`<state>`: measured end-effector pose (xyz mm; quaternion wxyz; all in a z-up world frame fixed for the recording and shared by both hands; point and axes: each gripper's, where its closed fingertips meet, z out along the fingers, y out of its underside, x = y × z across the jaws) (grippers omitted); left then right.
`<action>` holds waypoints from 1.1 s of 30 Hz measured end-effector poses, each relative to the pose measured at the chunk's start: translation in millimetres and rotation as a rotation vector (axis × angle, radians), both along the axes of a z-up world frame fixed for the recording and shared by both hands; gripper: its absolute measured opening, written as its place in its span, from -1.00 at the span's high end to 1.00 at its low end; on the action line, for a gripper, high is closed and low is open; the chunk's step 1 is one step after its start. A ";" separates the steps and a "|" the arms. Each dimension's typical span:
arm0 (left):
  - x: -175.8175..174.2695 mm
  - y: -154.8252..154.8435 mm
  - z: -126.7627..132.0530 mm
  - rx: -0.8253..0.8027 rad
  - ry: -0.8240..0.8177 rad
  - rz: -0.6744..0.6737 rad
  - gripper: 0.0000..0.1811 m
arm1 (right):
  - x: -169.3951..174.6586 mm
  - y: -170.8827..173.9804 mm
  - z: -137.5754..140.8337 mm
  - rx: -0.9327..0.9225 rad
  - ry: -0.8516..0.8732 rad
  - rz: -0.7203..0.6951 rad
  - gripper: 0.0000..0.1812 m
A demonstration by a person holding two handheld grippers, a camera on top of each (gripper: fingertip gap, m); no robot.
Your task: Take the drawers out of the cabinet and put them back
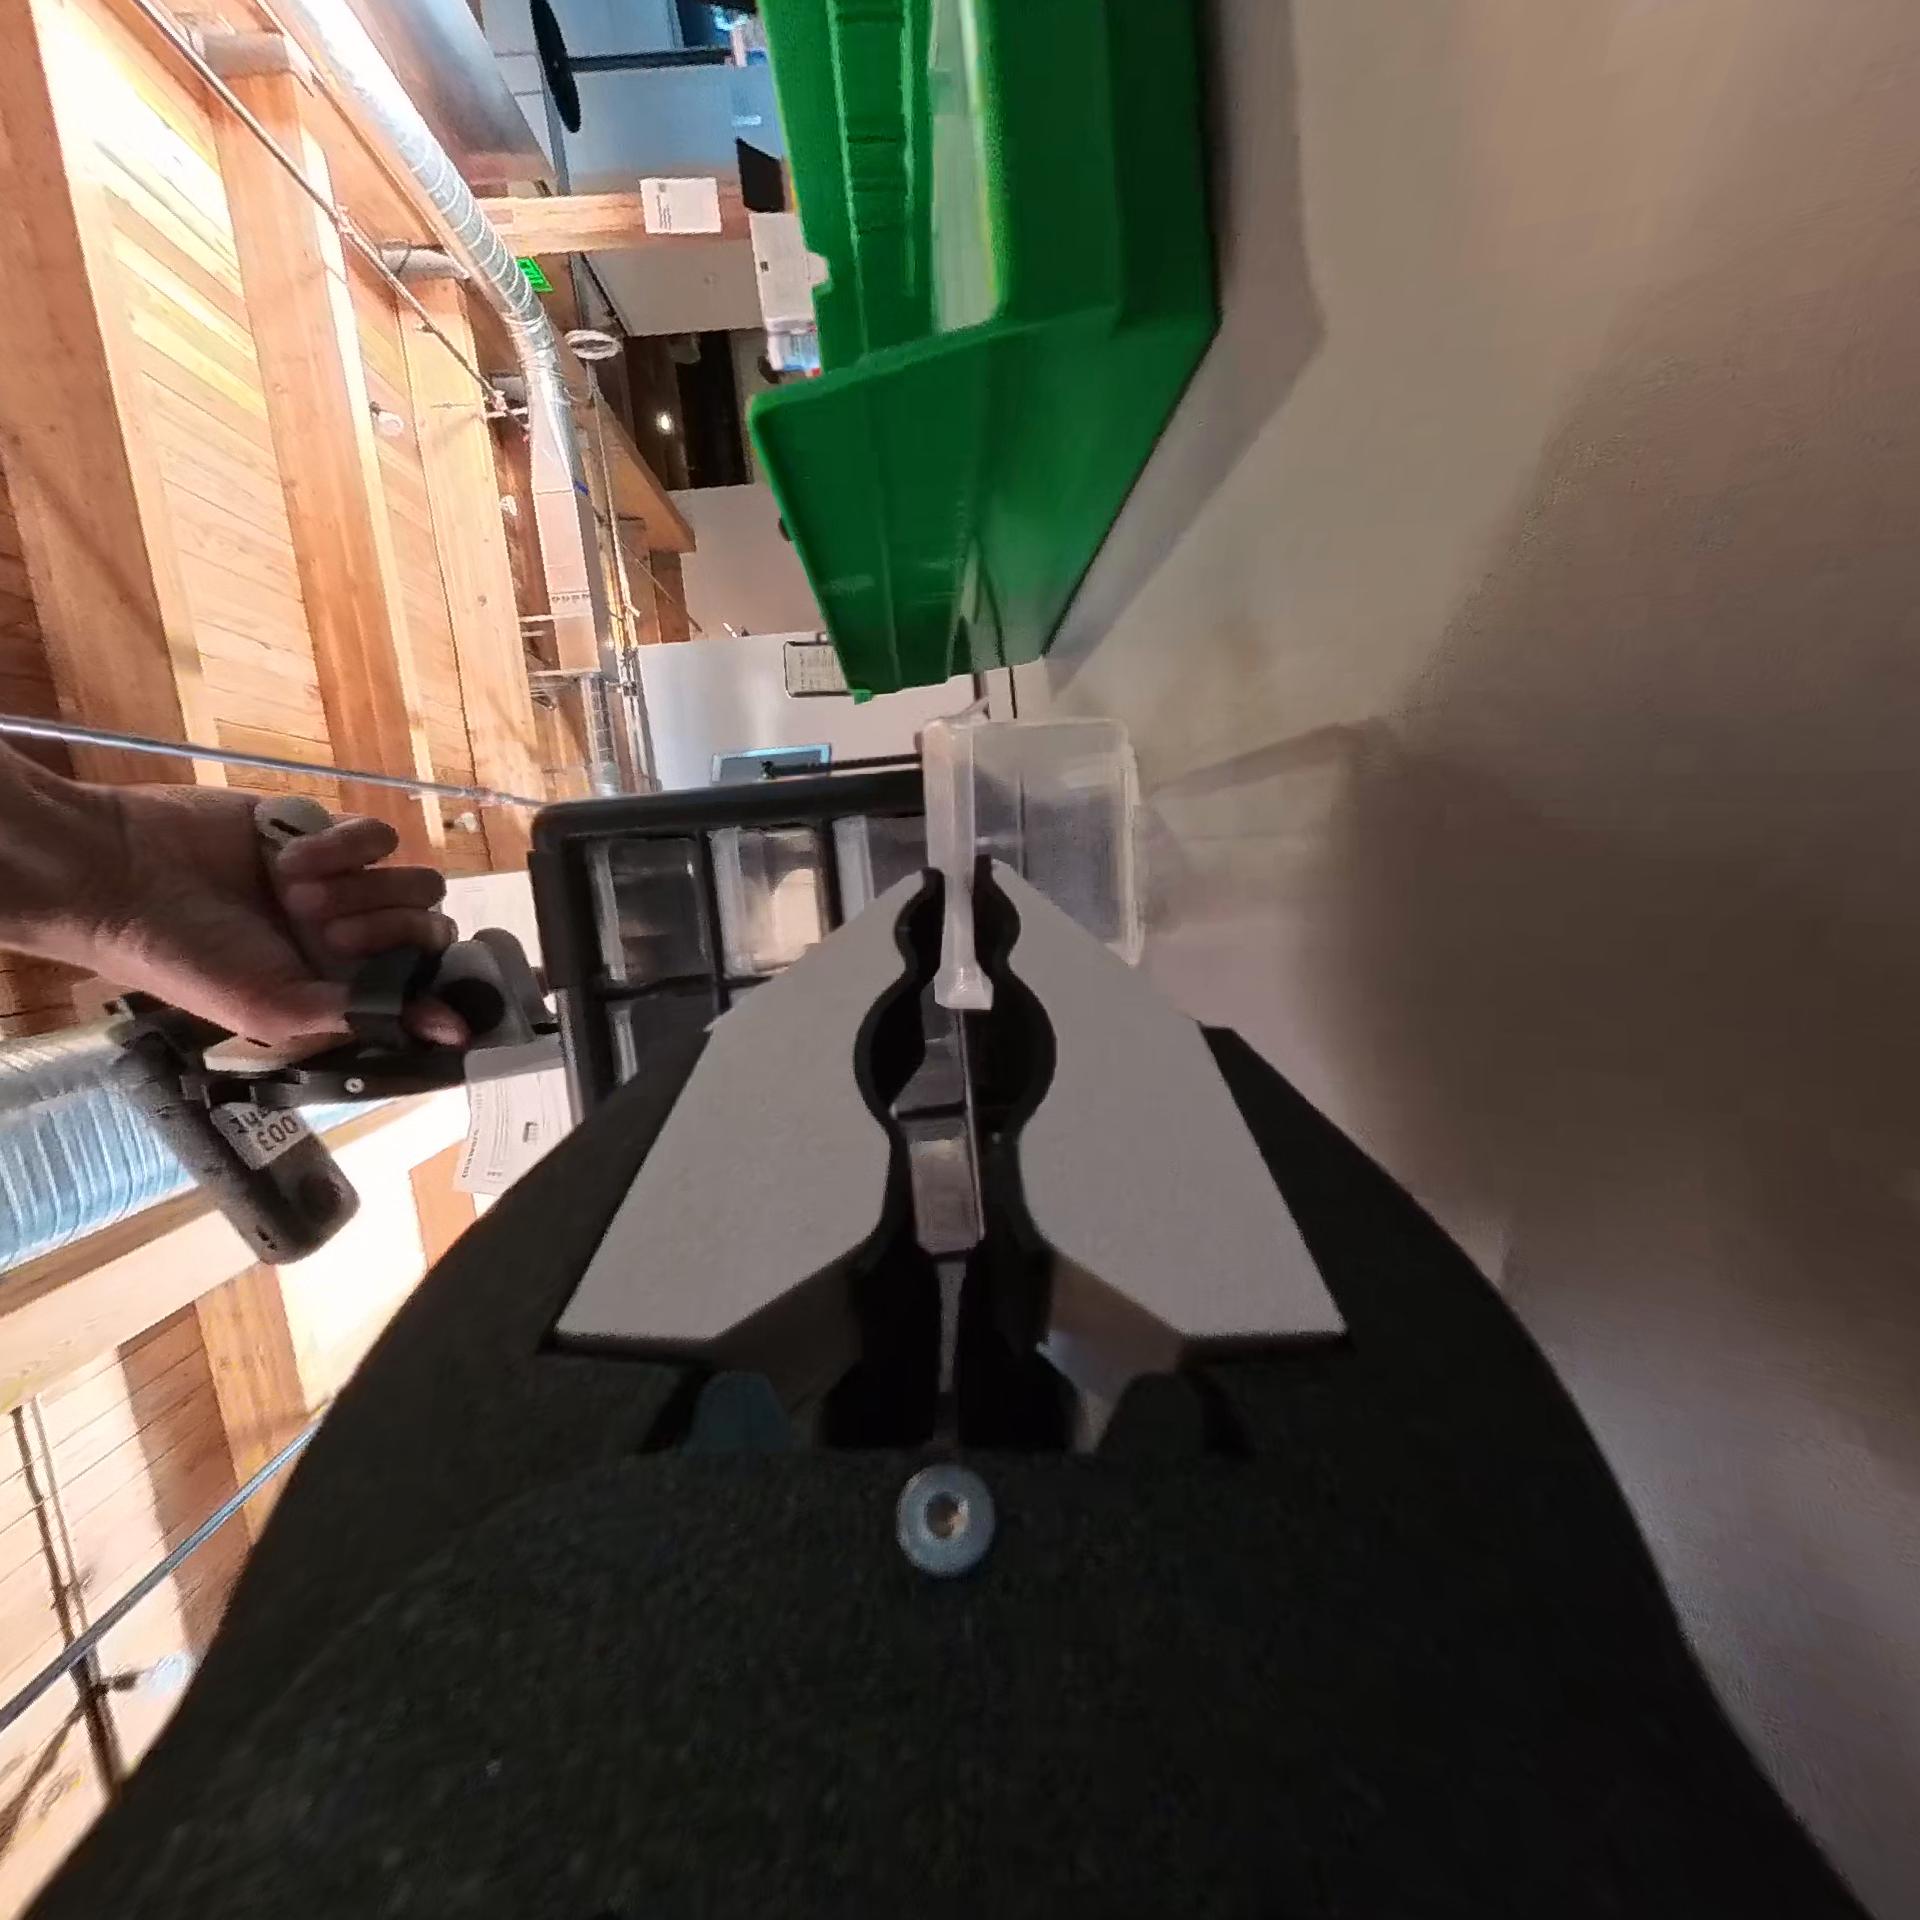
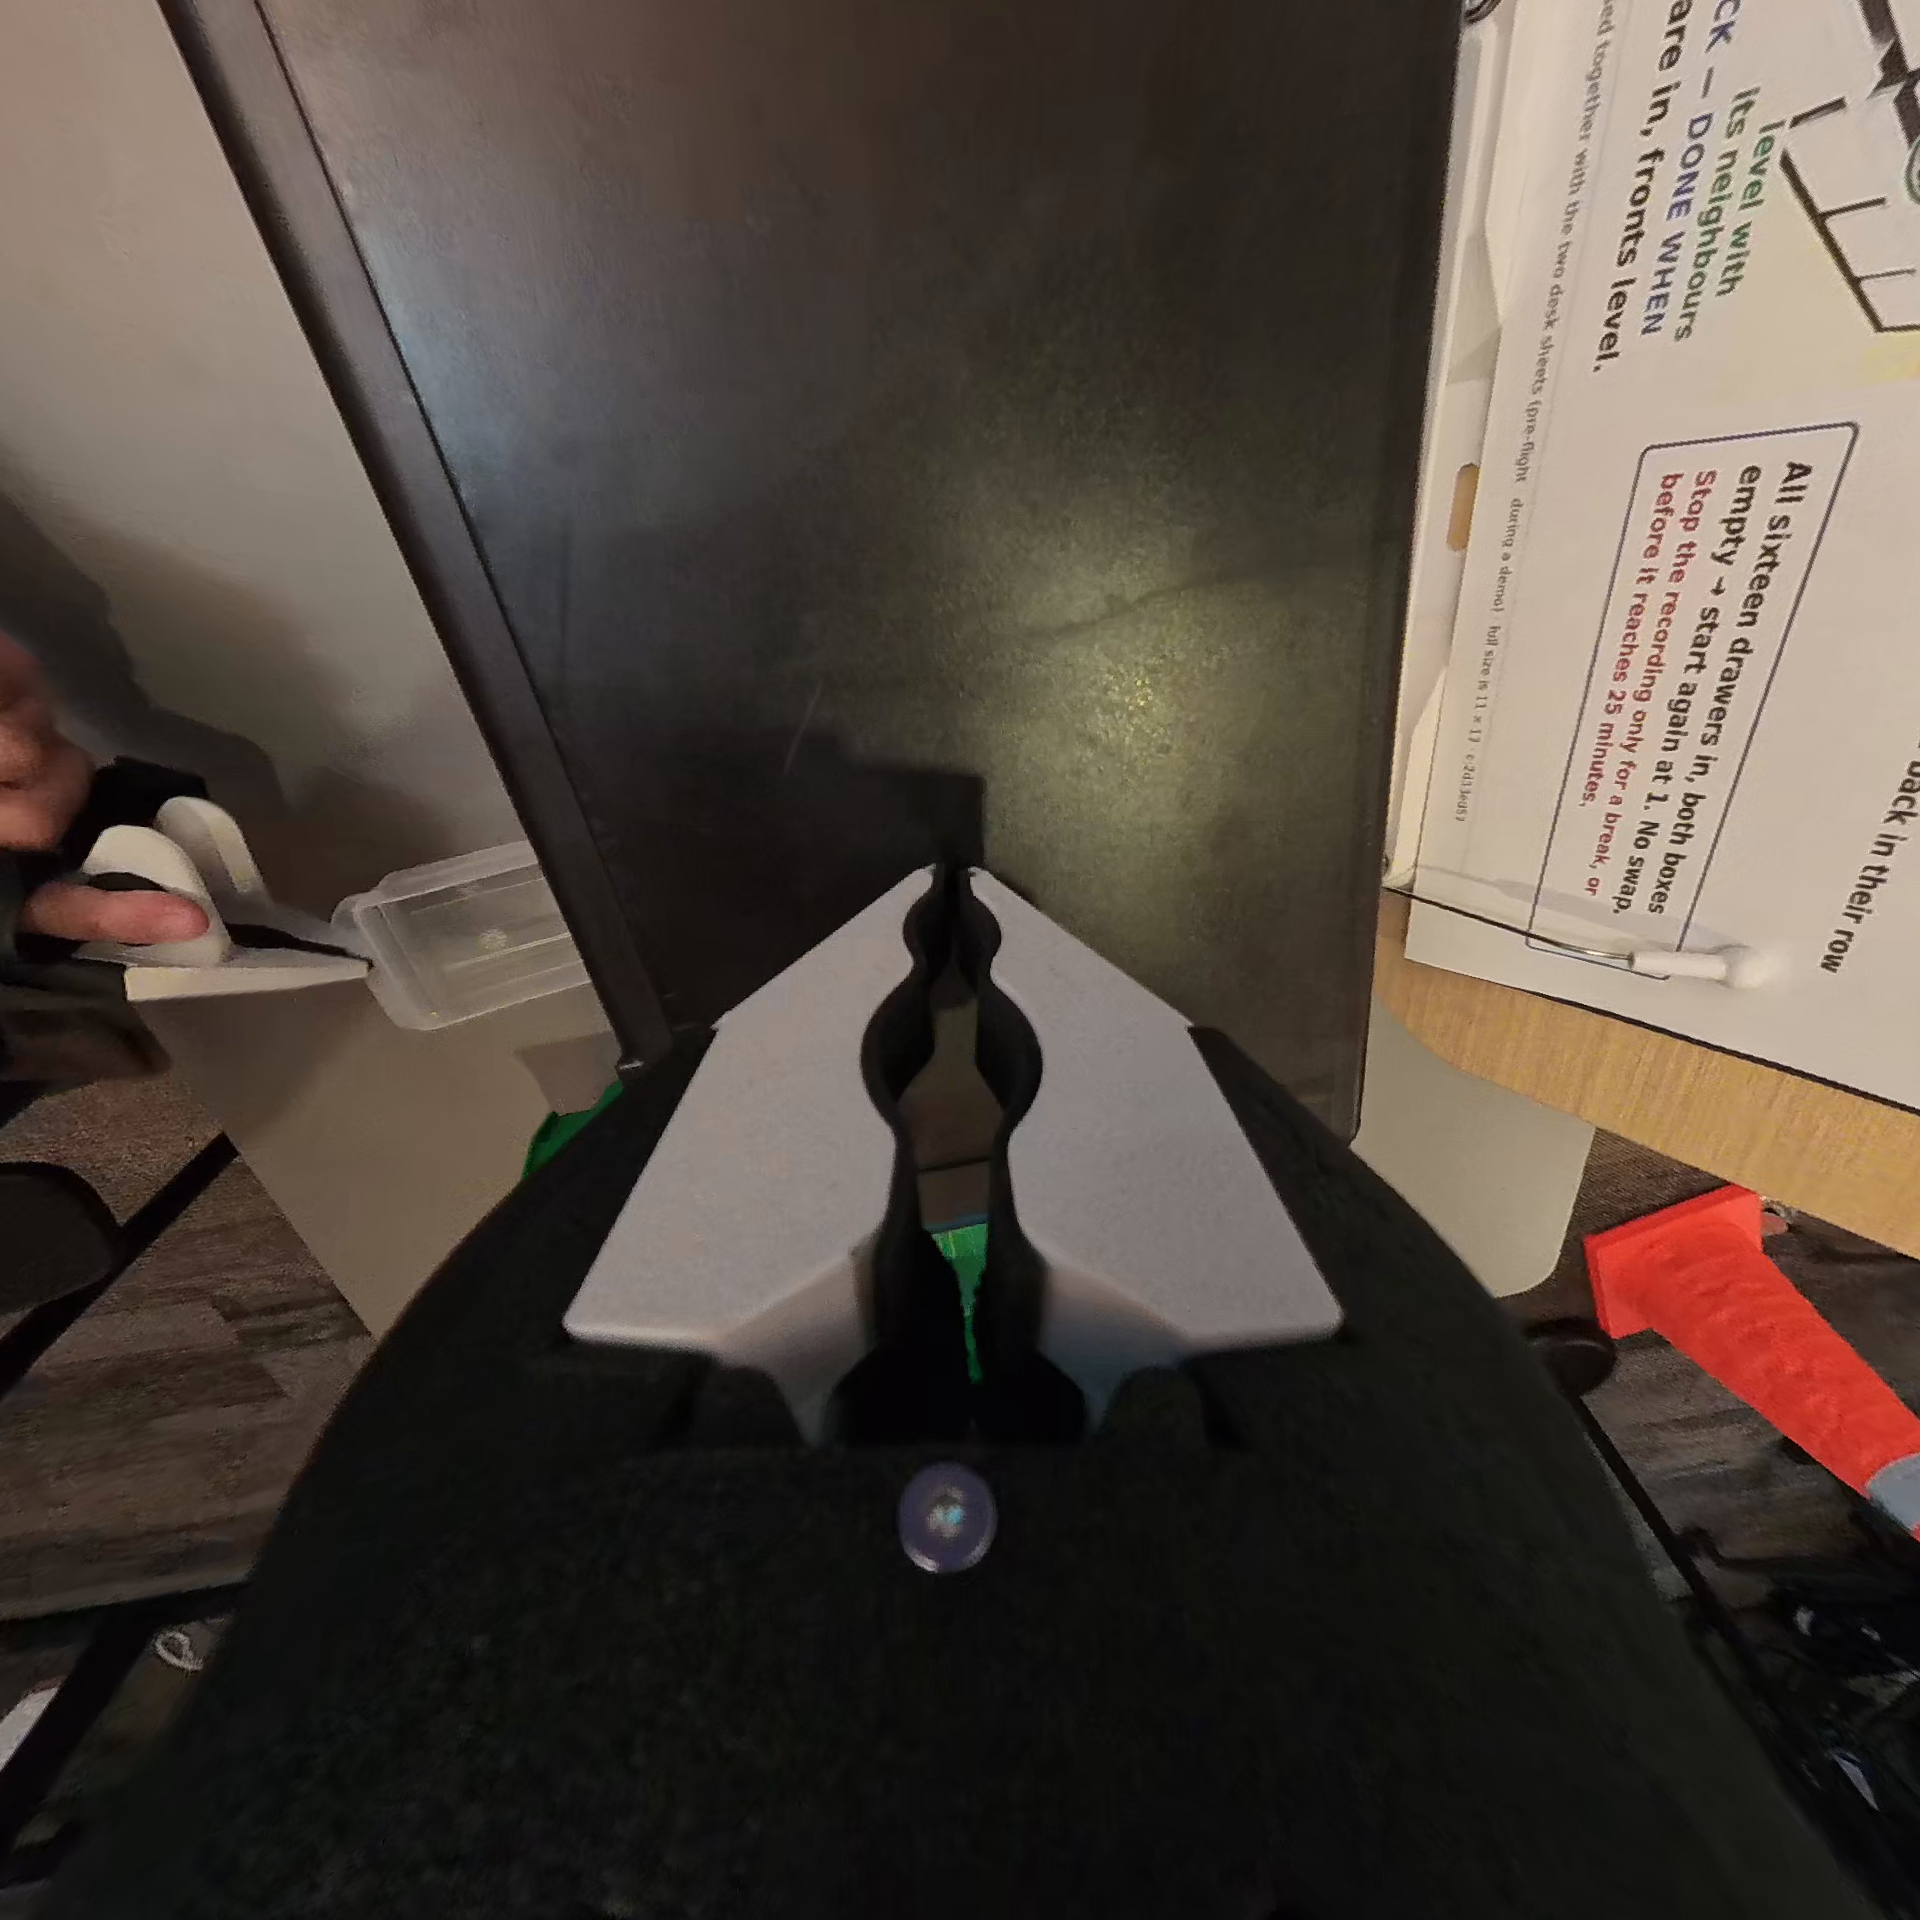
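My left gripper [image 1: 961, 914] is shut on the front tab of a clear plastic drawer [image 1: 1049, 821]. It holds the drawer just in front of the black cabinet [image 1: 582, 935], near the white table surface [image 1: 1507, 623]. Clear drawers [image 1: 649, 914] sit in the cabinet's slots. In the right wrist view the same drawer [image 2: 457, 925] is in the left gripper [image 2: 353, 961] at the cabinet's front edge. My right gripper [image 2: 951, 883] is shut, with its tips against the cabinet's flat dark outer panel [image 2: 935, 468]. A hand [image 1: 208, 914] holds it beside the cabinet.
A green plastic bin [image 1: 987, 343] stands on the table beyond the drawer. A printed instruction sheet [image 2: 1662, 520] leans to the right of the cabinet on a wooden edge [image 2: 1558, 1060]. A red block [image 2: 1745, 1340] lies on the floor below. Wooden walls and ducts are behind.
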<state>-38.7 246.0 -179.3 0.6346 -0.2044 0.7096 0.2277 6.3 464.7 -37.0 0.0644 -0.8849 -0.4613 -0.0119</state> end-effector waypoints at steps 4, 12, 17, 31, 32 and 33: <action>-17.9 -12.0 -12.3 -0.048 0.031 -0.039 0.95 | 0.0 0.1 0.0 0.008 0.014 -0.012 1.00; -77.6 -28.9 -32.6 -0.195 0.176 -0.152 0.91 | 0.0 0.7 -0.2 0.003 -0.011 -0.006 1.00; -95.1 -22.2 -39.5 -0.262 0.168 -0.162 0.90 | 0.1 0.8 -0.2 -0.007 -0.021 -0.013 1.00; -157.3 -2.6 -6.5 -1.158 -0.155 0.181 0.59 | 0.2 1.5 0.0 0.056 0.016 -0.061 1.00; -158.7 -4.2 -6.3 -1.238 -0.172 0.185 0.59 | 0.2 1.6 0.1 0.060 0.027 -0.066 1.00; -160.0 -4.3 -7.3 -1.299 -0.181 0.191 0.58 | 0.2 1.7 0.2 0.065 0.039 -0.068 1.00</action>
